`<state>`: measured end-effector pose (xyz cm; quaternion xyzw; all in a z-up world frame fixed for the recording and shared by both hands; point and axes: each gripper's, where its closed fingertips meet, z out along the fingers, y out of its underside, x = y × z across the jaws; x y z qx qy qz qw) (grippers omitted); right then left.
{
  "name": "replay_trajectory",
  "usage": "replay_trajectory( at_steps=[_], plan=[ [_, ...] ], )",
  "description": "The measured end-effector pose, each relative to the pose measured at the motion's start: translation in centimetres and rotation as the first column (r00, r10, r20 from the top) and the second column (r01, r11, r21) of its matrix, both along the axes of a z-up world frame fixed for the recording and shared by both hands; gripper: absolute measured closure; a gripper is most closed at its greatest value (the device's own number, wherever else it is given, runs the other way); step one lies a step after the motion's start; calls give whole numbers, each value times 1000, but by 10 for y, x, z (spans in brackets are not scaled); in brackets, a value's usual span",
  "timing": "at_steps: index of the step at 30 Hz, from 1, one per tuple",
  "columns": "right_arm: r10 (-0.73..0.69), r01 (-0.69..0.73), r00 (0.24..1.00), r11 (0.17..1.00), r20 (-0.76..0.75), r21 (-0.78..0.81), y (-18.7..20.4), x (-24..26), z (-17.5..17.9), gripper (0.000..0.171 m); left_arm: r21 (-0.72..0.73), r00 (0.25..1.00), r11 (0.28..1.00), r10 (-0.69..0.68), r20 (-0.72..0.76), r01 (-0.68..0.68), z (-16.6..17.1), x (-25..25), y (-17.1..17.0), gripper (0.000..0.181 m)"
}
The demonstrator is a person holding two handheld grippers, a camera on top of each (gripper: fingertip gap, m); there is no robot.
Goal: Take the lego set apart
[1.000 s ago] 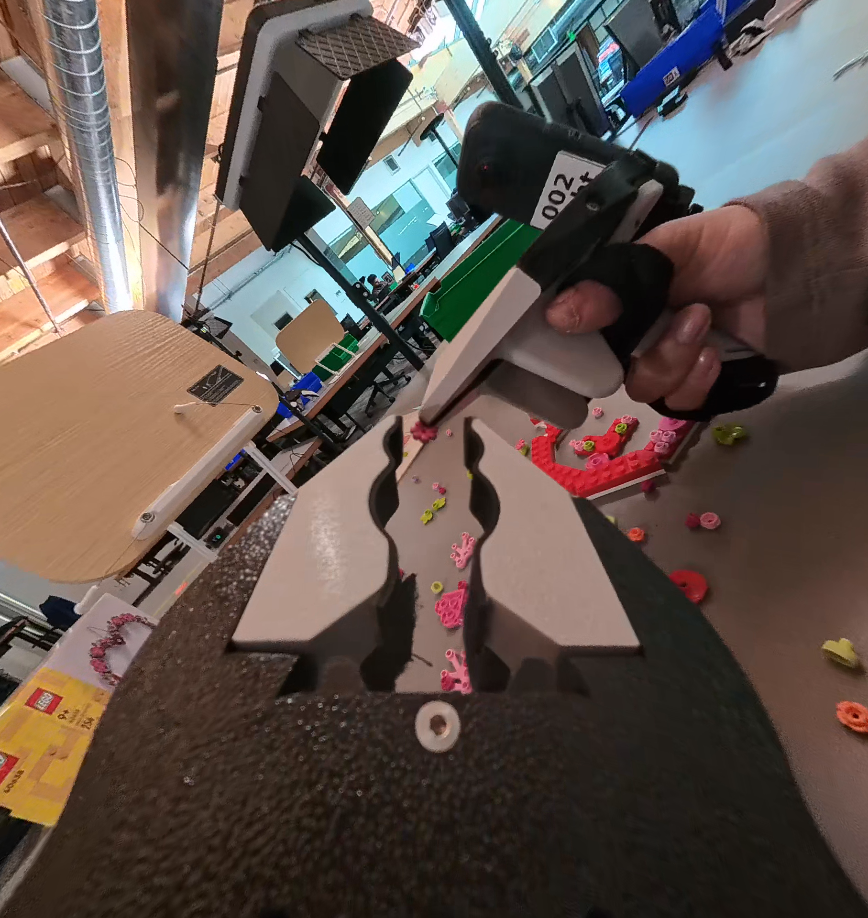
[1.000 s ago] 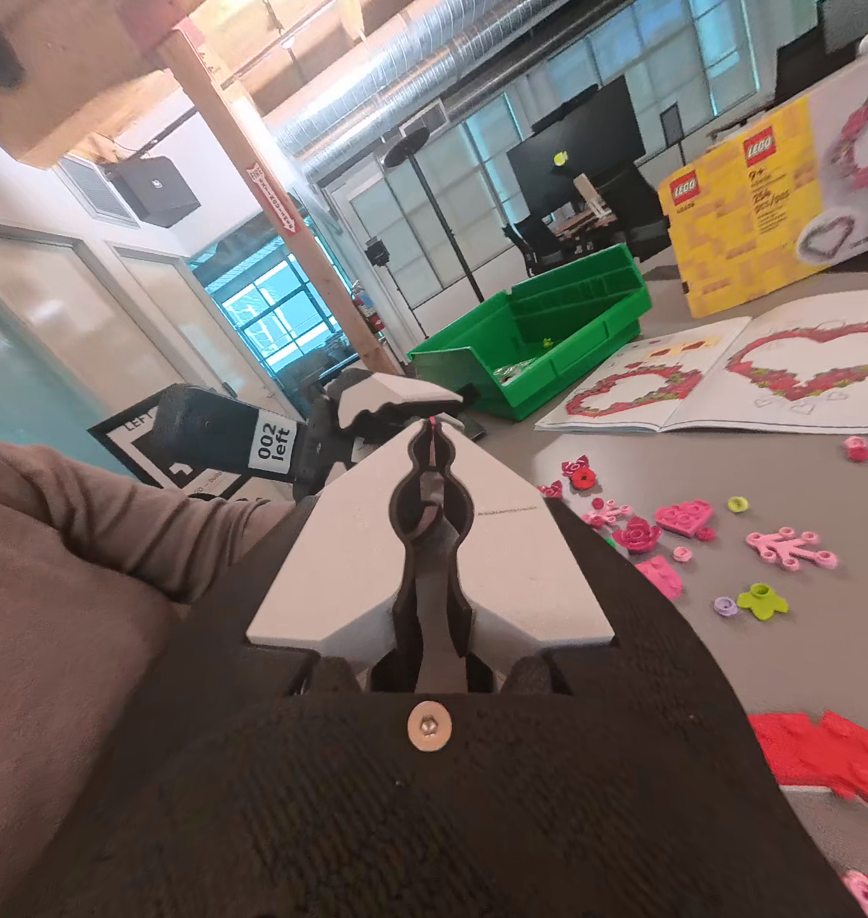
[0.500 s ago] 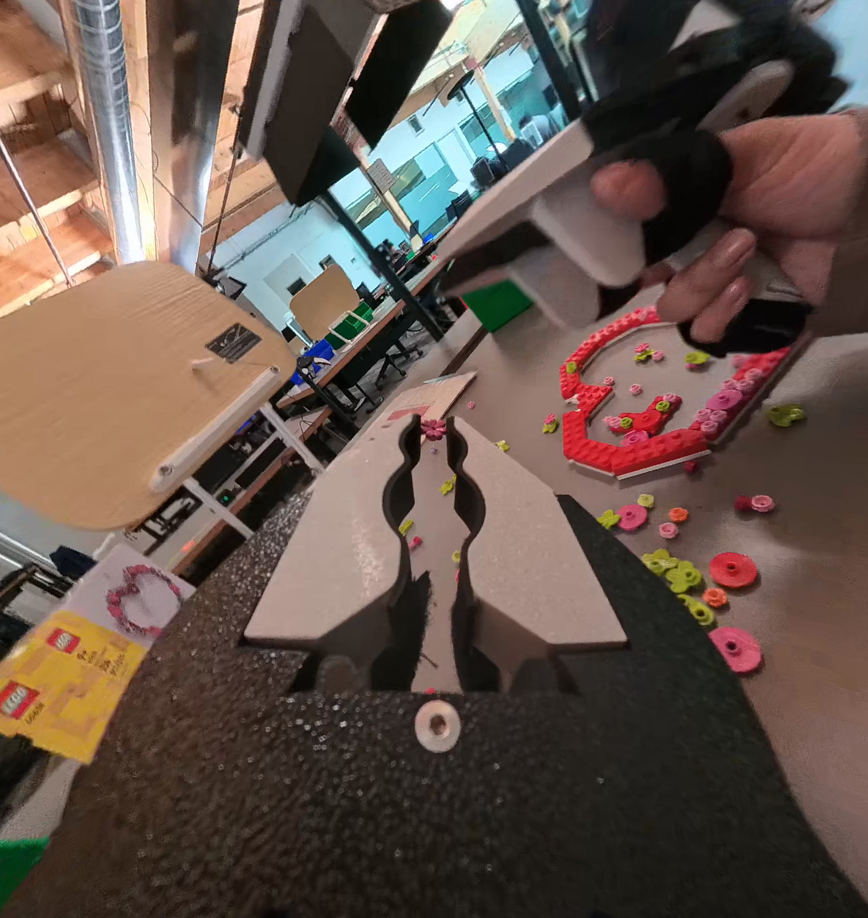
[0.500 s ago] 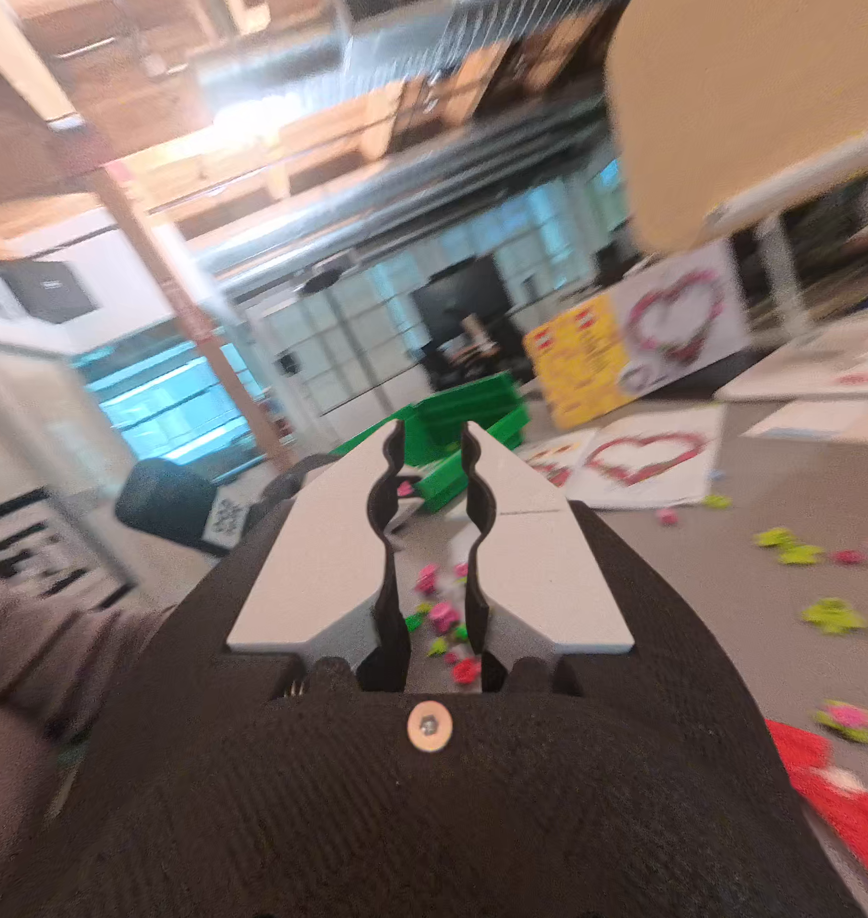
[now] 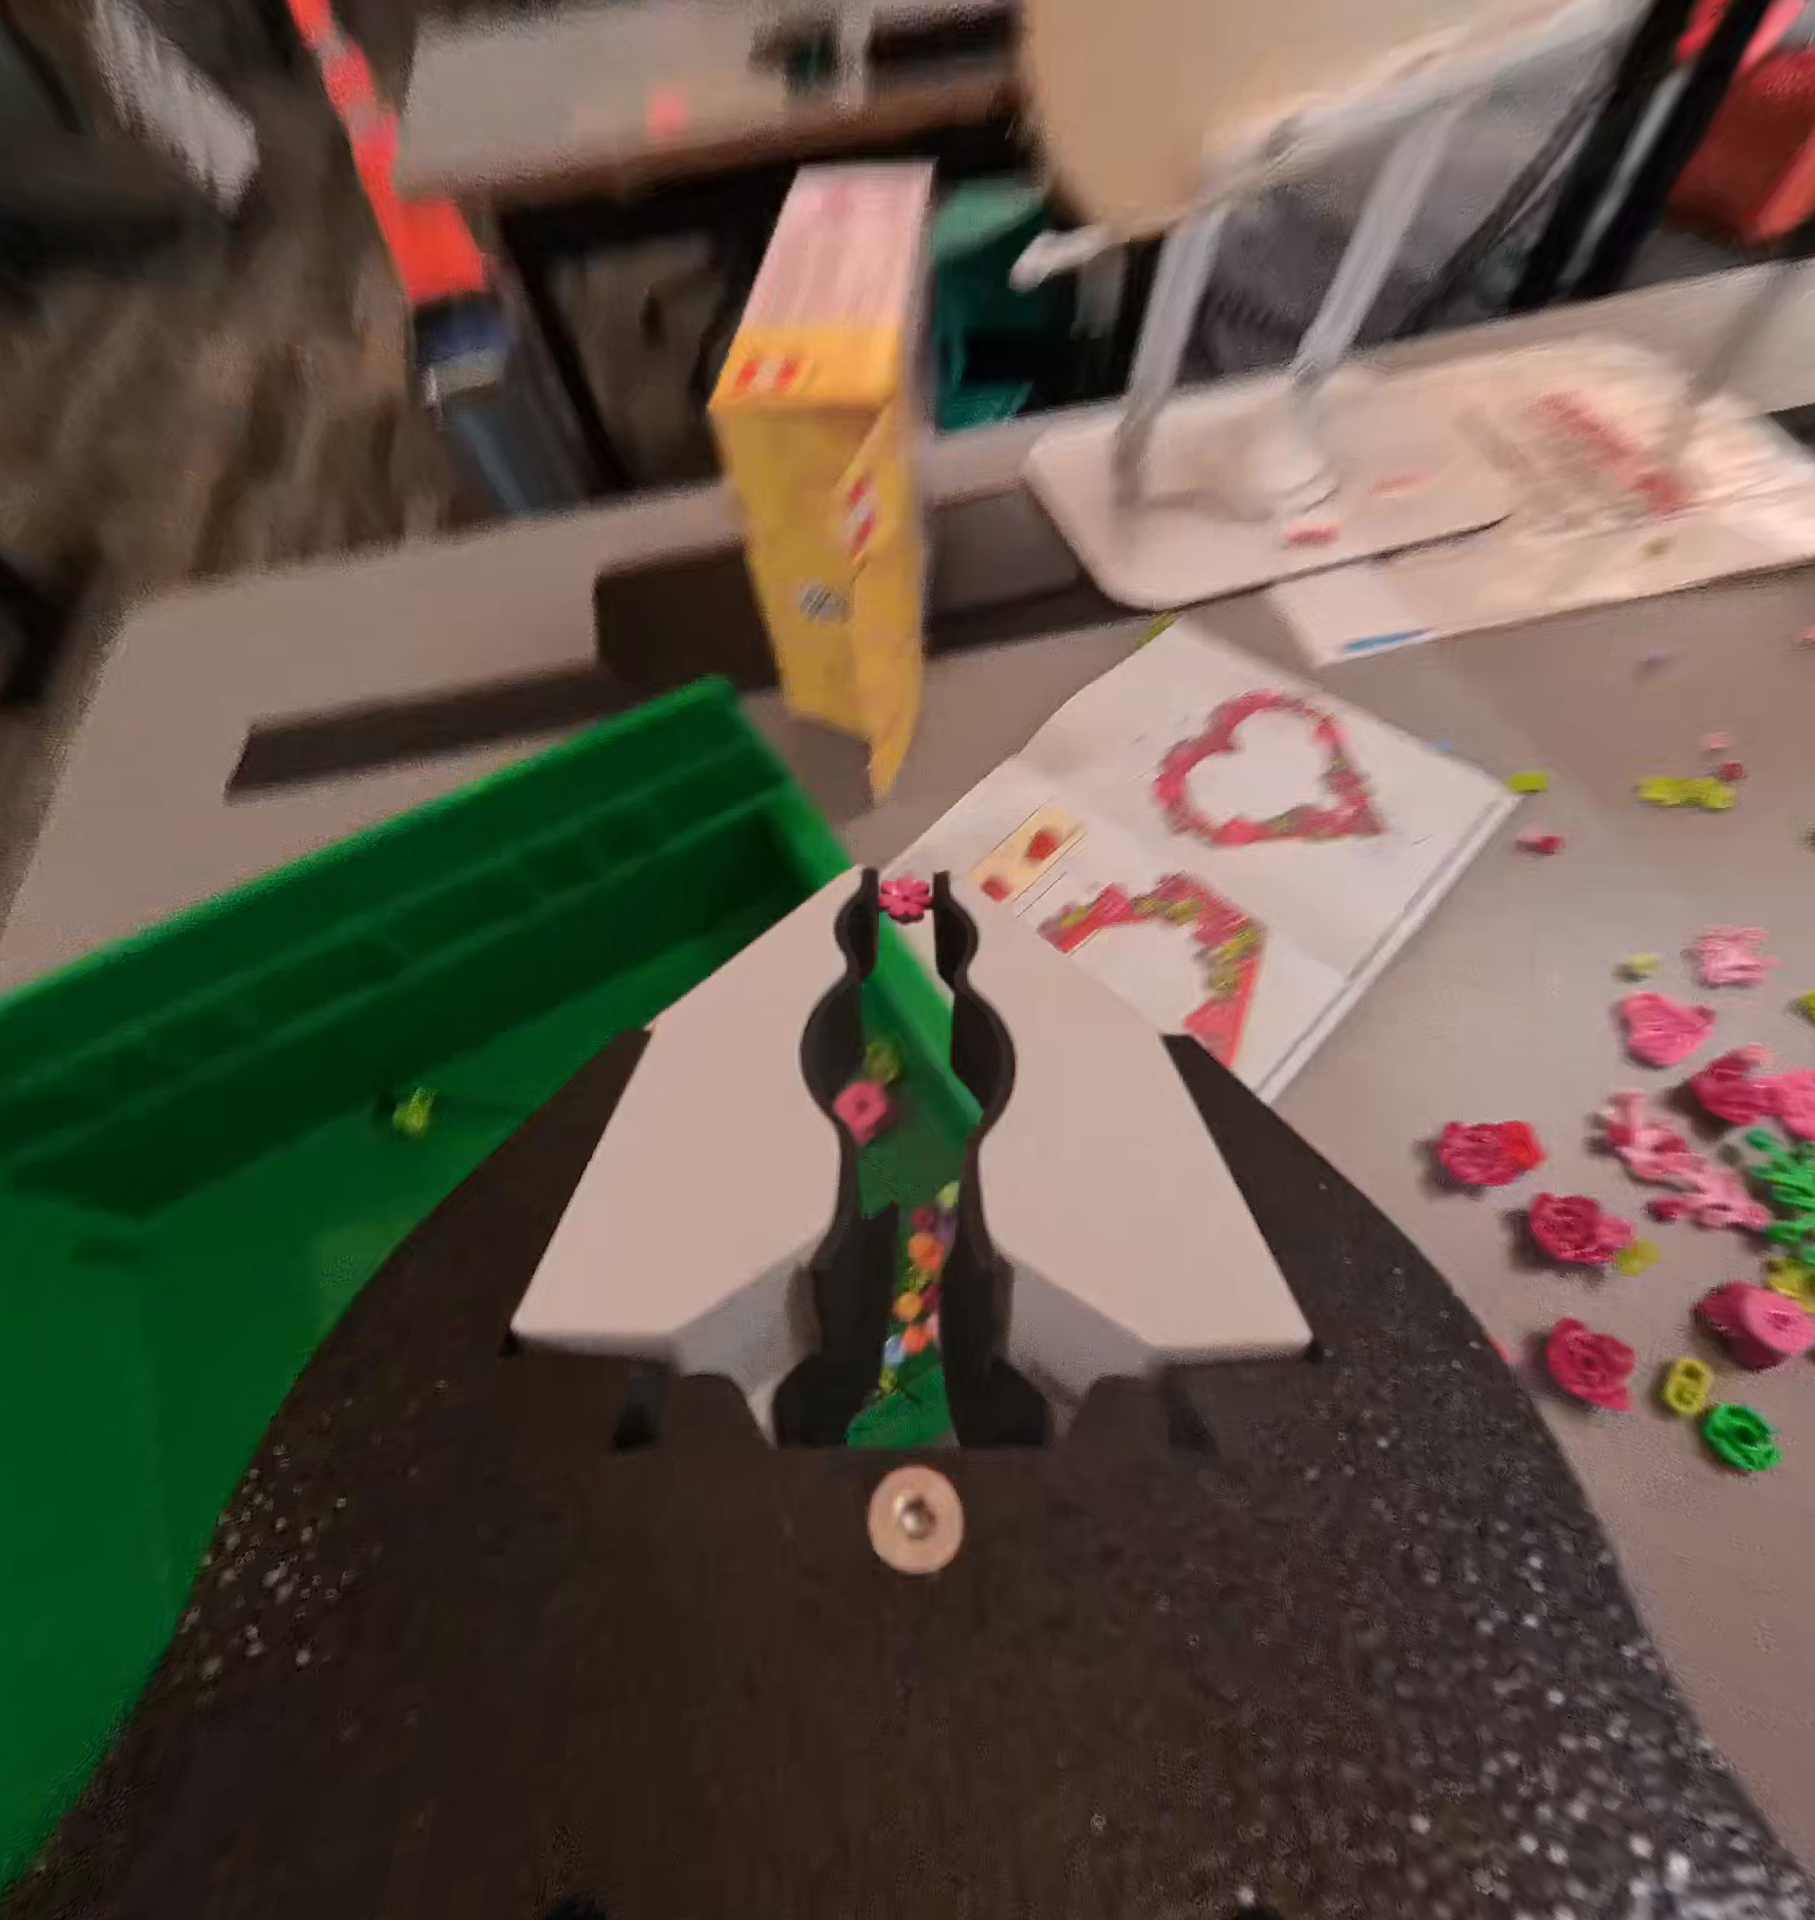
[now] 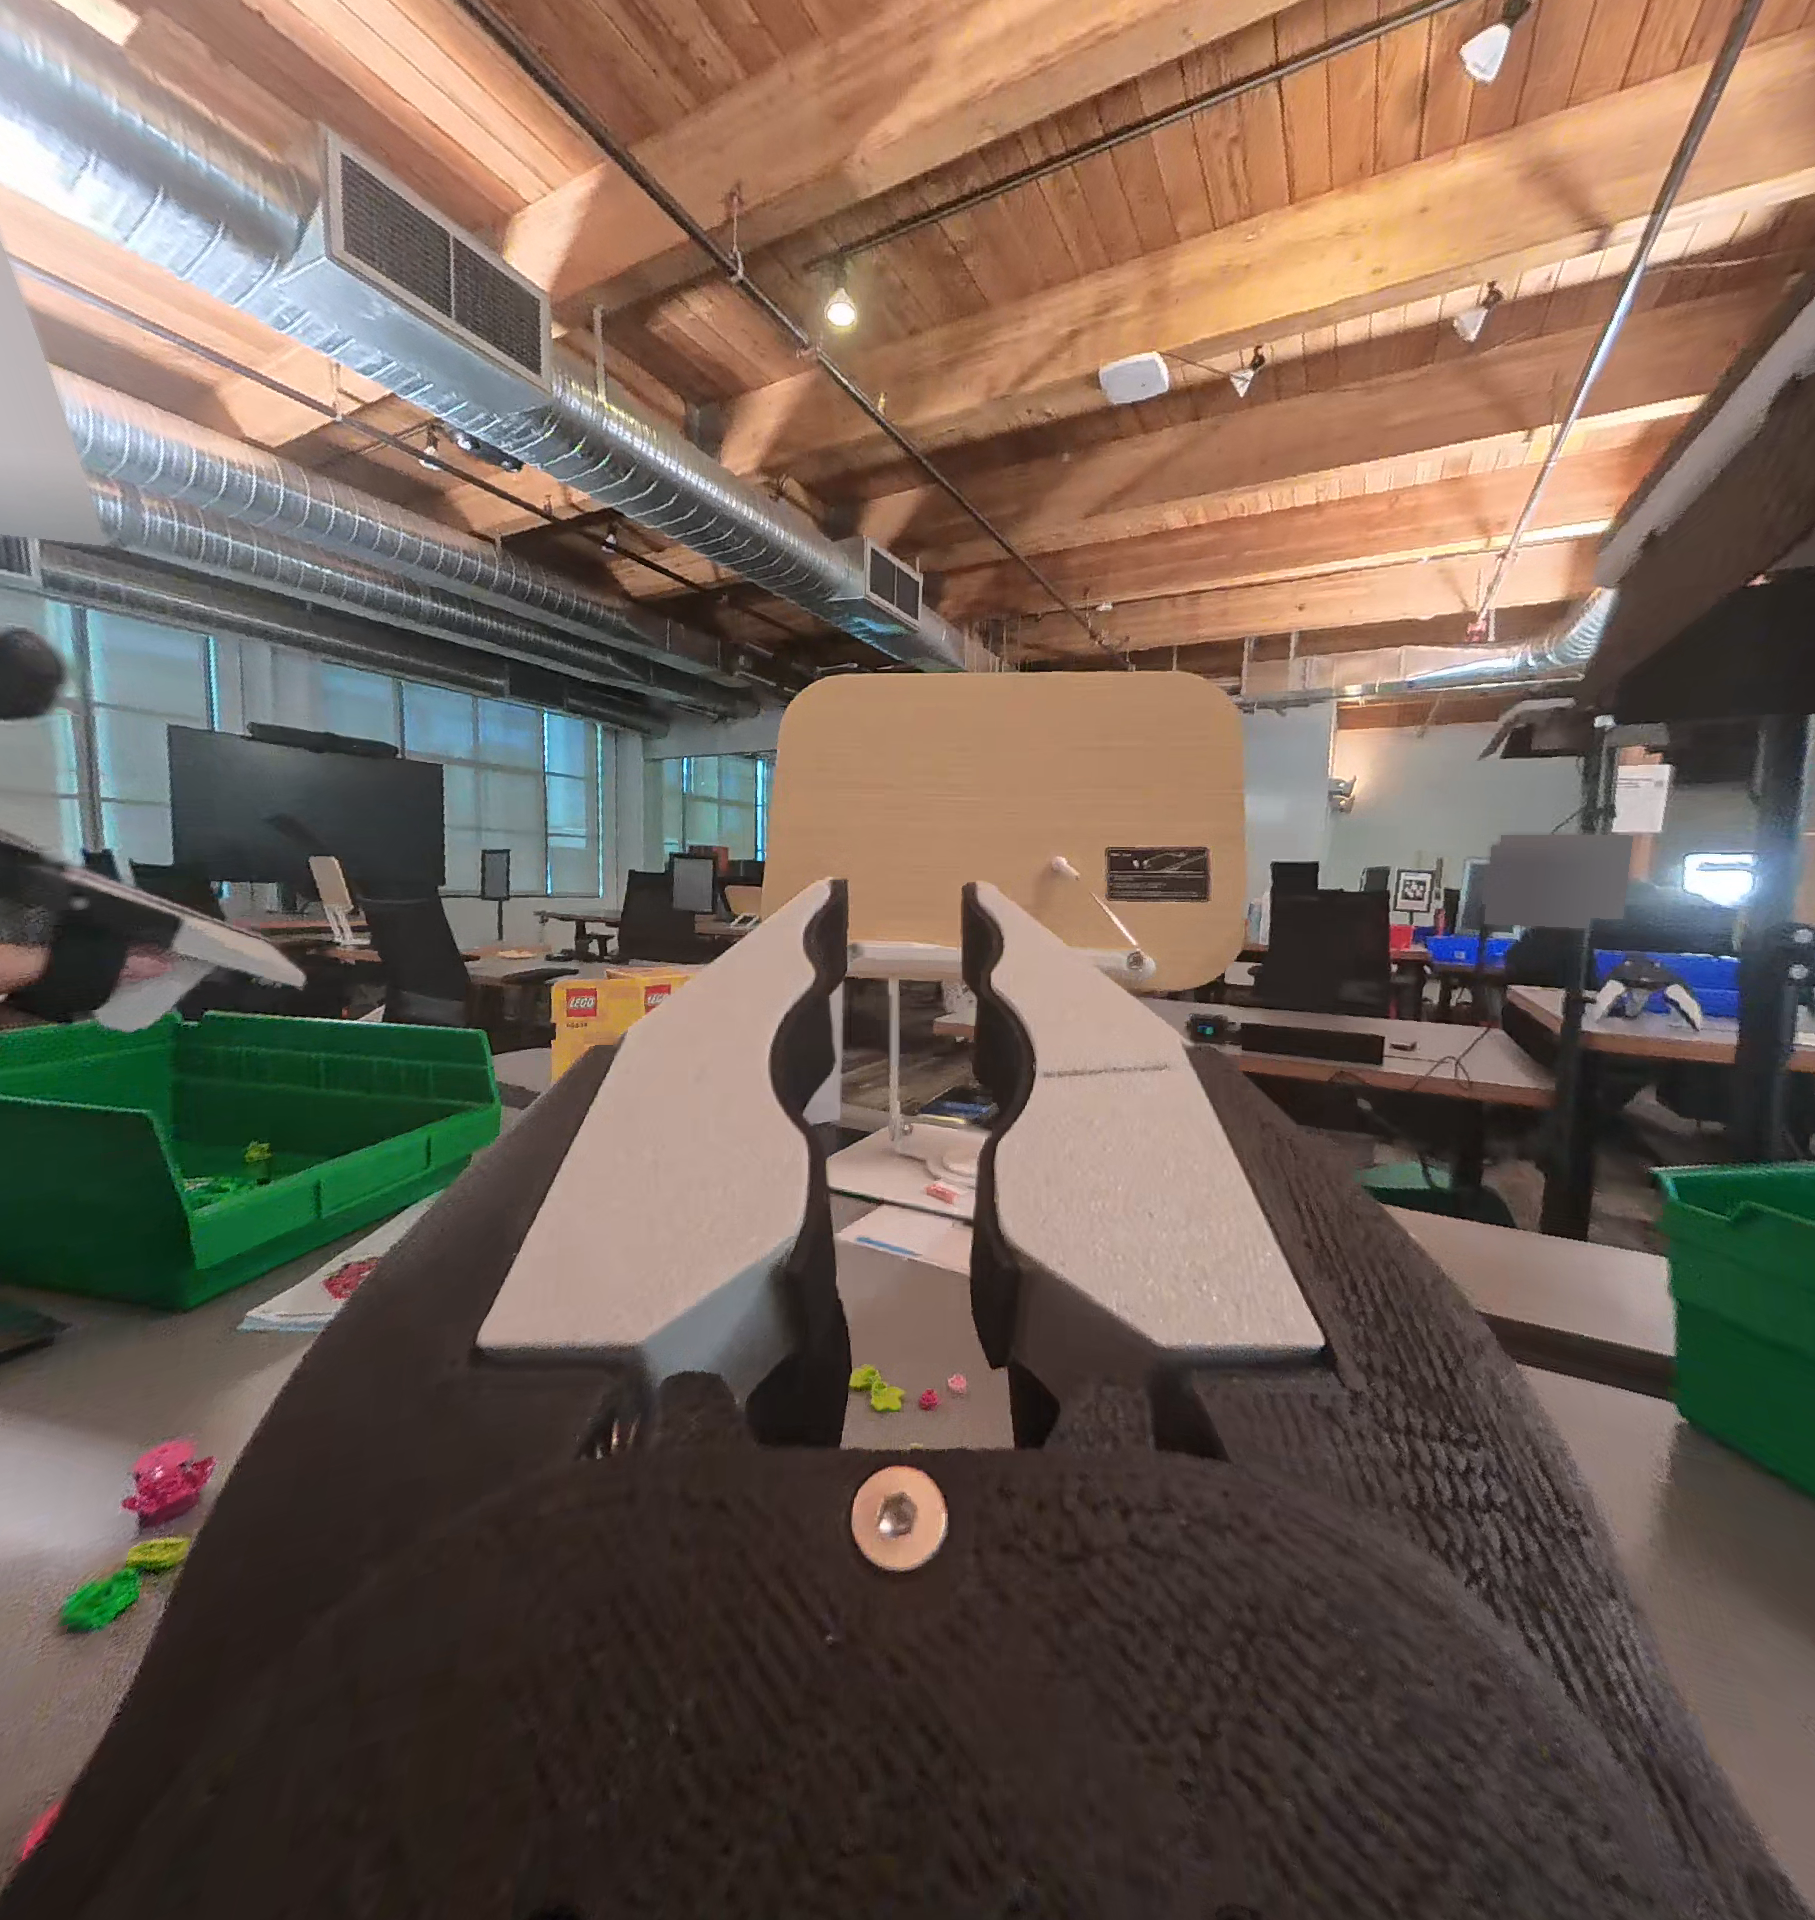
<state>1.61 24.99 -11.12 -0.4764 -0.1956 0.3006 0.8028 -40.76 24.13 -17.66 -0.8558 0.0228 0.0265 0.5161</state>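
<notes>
My left gripper (image 5: 904, 900) is shut on a small magenta flower piece (image 5: 903, 899) at its fingertips and holds it above the green bin (image 5: 383, 935). Several small coloured pieces (image 5: 918, 1262) lie in the bin under the fingers. Loose pink, magenta and green flower pieces (image 5: 1568, 1226) lie on the grey table to the right. My right gripper (image 6: 903, 894) is open and empty, raised and pointing level across the room. The left gripper (image 6: 155, 951) shows at the far left of the right wrist view, over the same green bin (image 6: 290, 1174). The red heart base is out of view.
An open instruction booklet (image 5: 1246, 831) lies right of the bin, with a yellow box (image 5: 841, 468) standing behind it. A white stand base (image 5: 1246, 499) is at the back. A second green bin (image 6: 1776, 1330) stands at the right. Loose pieces (image 6: 160, 1486) lie on the table at left. Tip to tip, the grippers are about 45 cm apart.
My left gripper swung left from the heart model to above the green bin, still holding the flower piece. My right gripper let go, opened wider and tilted up to level.
</notes>
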Motion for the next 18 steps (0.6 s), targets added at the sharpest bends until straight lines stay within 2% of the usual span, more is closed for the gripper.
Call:
replay_trajectory(
  at_steps=[1, 2, 3, 4, 6, 8, 10, 12, 13, 14, 16, 18],
  plan=[
    [5, -5, 1000, 1000, 7, -3, 0, -2, -1, 151, -86, 998, 995, 48, 34, -45, -13, -18, 1, 174],
    [7, -7, 1000, 1000, 14, -4, 0, -4, -3, 151, -179, 990, 977, 126, 63, -113, -28, -38, -1, 147],
    [12, -12, 1000, 1000, 22, -4, -1, -6, -3, 152, -284, 975, 944, 202, 92, -169, -46, -53, -4, 101],
    [19, -19, 999, 1000, 29, -1, -2, -8, -4, 153, -372, 963, 911, 237, 128, -175, -62, -60, -9, 79],
    [29, -30, 999, 1000, 43, 8, -4, -12, -4, 154, -412, 951, 894, 263, 160, -178, -74, -71, -9, 72],
    [37, -37, 998, 999, 55, 13, -6, -15, -4, 155, -425, 947, 885, 279, 159, -189, -77, -77, -12, 73],
    [43, -44, 997, 999, 68, 15, -7, -18, -4, 156, -373, 955, 914, 238, 175, -159, -65, -68, -11, 86],
    [44, -46, 996, 999, 82, 22, -9, -20, -5, 156, -239, 981, 970, 78, 180, -33, -36, -31, -9, 99],
    [43, -46, 995, 999, 89, 25, -9, -21, -5, 156, -181, 981, 980, -53, 188, 88, -23, 1, -13, 106],
    [44, -47, 994, 999, 97, 27, -10, -22, -6, 157, -123, 958, 964, -209, 198, 236, -12, 40, -21, 113],
    [46, -50, 992, 998, 114, 32, -11, -25, -7, 157, -82, 854, 860, -483, 193, 504, -11, 114, -50, 131],
    [49, -55, 990, 998, 129, 37, -12, -28, -8, 157, -180, 754, 732, -639, 155, 657, -41, 162, -80, 142]
  ],
)
